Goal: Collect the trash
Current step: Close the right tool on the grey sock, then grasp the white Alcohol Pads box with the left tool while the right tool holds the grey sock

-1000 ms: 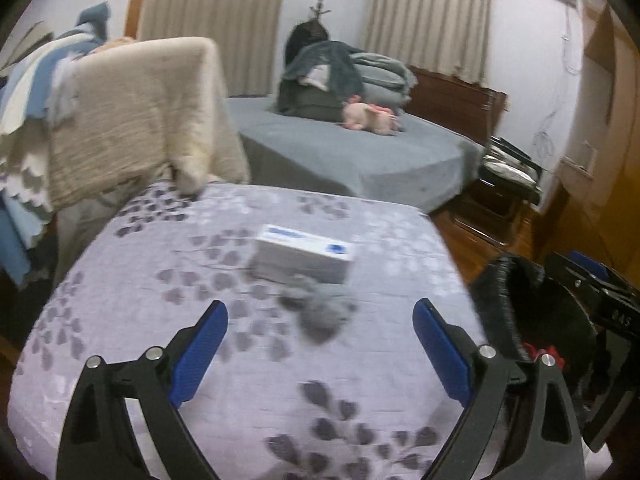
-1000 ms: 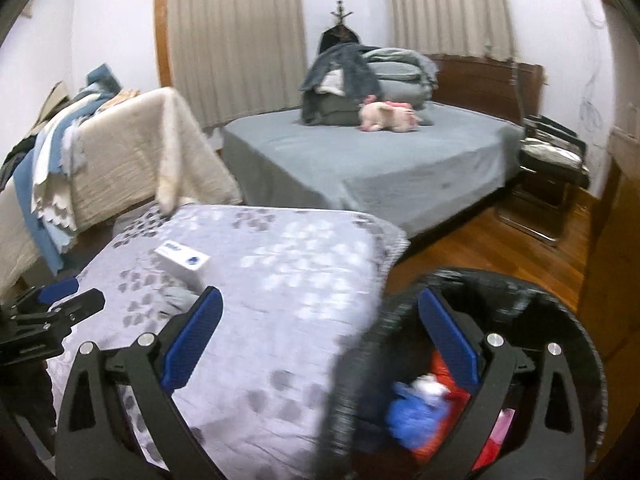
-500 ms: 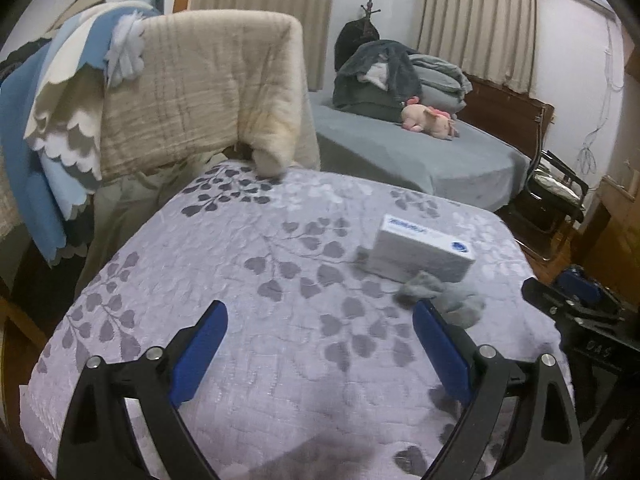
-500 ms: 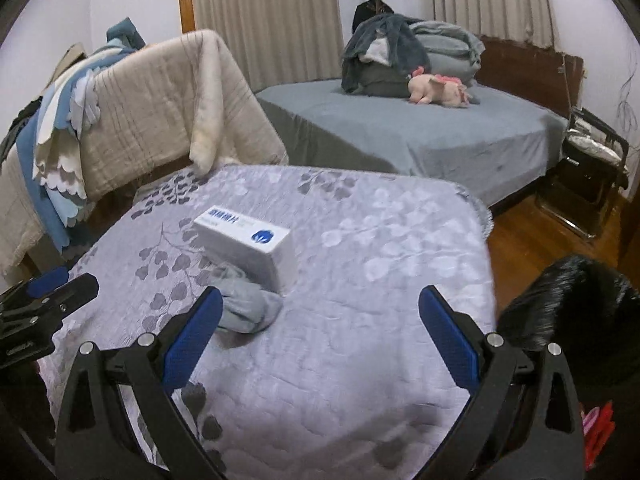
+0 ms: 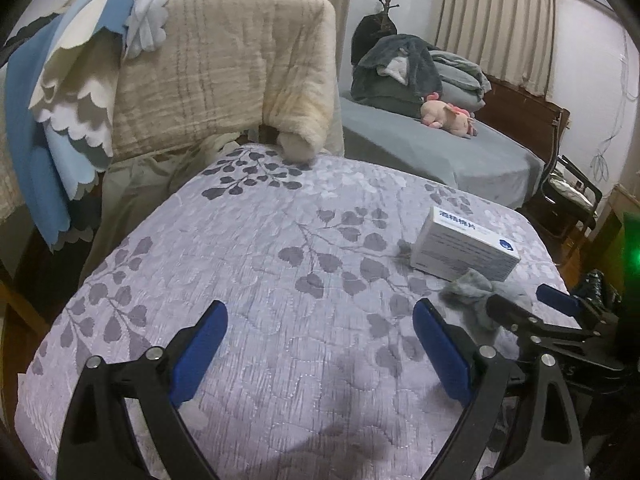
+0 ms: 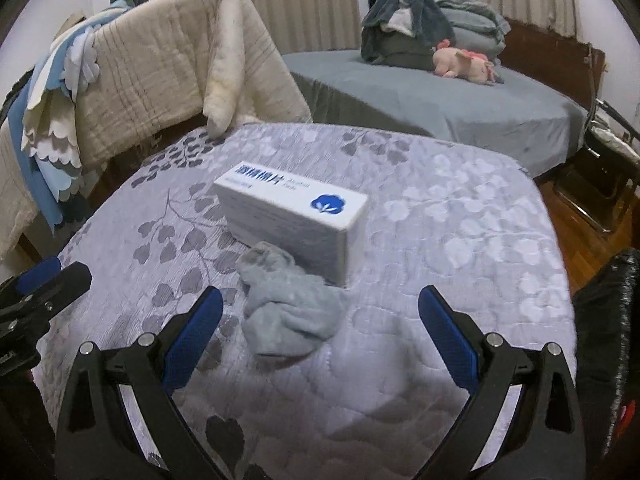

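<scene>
- Both hand-held grippers have swung away from the black trash bag and toward the quilted surface since a second ago; the bag that filled the right wrist view then is now only a sliver at its 3 o'clock edge [image 6: 608, 320].
- Left hand-held gripper [image 5: 320, 344]: released, blue pads spread wide, nothing between them, hovering over bare purple leaf-print quilt [image 5: 280, 280].
- Right hand-held gripper [image 6: 320, 332]: released as well, pads wide apart, nothing grasped.
- Crumpled grey sock [image 6: 288, 312] lies on the quilt between the right pads, nearer the left one, at about 12 o'clock from the gripper. Pads are not touching it.
- White box with blue print and a cotton-flower logo [image 6: 292, 208] sits just behind the sock, touching or nearly touching it; cannot tell which.
- Left wrist view: same box [image 5: 464, 244] at 2 o'clock, sock [image 5: 476, 300] just in front of it, partly hidden by the right gripper's black finger entering from 3 o'clock.
- Right wrist view: the left gripper's tip shows at 9 o'clock, well apart from the sock.
- Background: beige blanket [image 5: 224, 68] draped over a rail at 11 o'clock, with blue and white scalloped cloths [image 5: 60, 112] beside it; grey bed [image 6: 420, 96] at 1 o'clock carrying a pink plush toy [image 6: 464, 64] and piled bedding.
</scene>
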Action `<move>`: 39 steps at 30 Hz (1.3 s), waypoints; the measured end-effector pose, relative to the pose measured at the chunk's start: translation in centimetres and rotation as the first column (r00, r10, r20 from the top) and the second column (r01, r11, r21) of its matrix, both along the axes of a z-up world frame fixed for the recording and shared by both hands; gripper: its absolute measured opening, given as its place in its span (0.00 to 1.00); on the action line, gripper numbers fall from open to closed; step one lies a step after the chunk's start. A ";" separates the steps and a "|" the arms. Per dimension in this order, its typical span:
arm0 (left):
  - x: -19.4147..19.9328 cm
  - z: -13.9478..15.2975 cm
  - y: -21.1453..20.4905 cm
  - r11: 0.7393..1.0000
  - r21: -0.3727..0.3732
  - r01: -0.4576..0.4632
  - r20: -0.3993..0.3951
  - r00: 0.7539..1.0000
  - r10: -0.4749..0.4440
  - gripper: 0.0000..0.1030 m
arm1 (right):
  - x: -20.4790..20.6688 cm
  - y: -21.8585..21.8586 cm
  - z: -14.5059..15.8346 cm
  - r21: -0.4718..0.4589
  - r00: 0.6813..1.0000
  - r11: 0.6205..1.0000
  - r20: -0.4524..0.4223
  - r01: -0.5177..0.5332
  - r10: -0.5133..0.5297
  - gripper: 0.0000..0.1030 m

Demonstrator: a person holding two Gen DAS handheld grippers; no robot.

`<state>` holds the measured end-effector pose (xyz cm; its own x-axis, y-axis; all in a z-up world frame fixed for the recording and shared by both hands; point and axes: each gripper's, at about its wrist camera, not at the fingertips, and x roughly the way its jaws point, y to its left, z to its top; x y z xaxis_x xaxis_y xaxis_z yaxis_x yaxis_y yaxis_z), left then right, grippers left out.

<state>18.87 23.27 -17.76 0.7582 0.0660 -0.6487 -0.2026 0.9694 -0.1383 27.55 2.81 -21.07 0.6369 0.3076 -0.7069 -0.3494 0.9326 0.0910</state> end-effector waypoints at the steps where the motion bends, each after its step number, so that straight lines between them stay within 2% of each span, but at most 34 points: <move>1: 0.1 0.0 0.1 1.000 -0.001 0.000 -0.001 1.000 0.000 0.89 | 0.1 0.2 -0.1 -0.004 1.000 1.000 -0.005 -0.005 0.005 0.92; 4: 0.2 -0.3 0.2 1.000 -0.003 -0.003 -0.004 1.000 0.003 0.89 | 0.4 0.6 -0.4 -0.013 0.999 1.000 -0.024 -0.021 0.020 0.80; 8: 0.4 -0.4 0.3 1.000 -0.010 -0.003 -0.006 1.000 0.003 0.89 | 0.6 0.9 -0.8 -0.012 0.998 1.000 -0.048 -0.027 0.027 0.69; 10: 0.4 -0.4 0.4 1.000 -0.012 -0.004 -0.006 1.000 0.003 0.89 | 0.7 1.1 -0.9 -0.016 0.998 0.999 -0.058 -0.037 0.036 0.53; 13: 0.5 -0.3 0.2 1.000 -0.013 -0.002 -0.008 1.000 0.002 0.89 | 0.6 1.1 -1.0 -0.011 0.997 0.999 -0.067 -0.049 0.048 0.44; 23: 1.1 0.1 -1.4 1.000 -0.010 0.022 -0.009 1.000 -0.022 0.89 | -0.6 -1.3 -0.2 0.021 0.997 0.999 -0.066 -0.041 0.042 0.40; 30: 2.5 0.6 -4.3 0.997 -0.015 0.075 0.001 0.997 -0.075 0.89 | -0.9 -5.6 1.2 0.038 0.998 0.999 -0.049 0.037 -0.035 0.40; 39: 5.7 0.6 -9.2 0.988 -0.024 0.155 0.005 0.988 -0.155 0.89 | 1.0 -9.6 1.8 0.032 0.993 0.992 -0.026 0.120 -0.119 0.40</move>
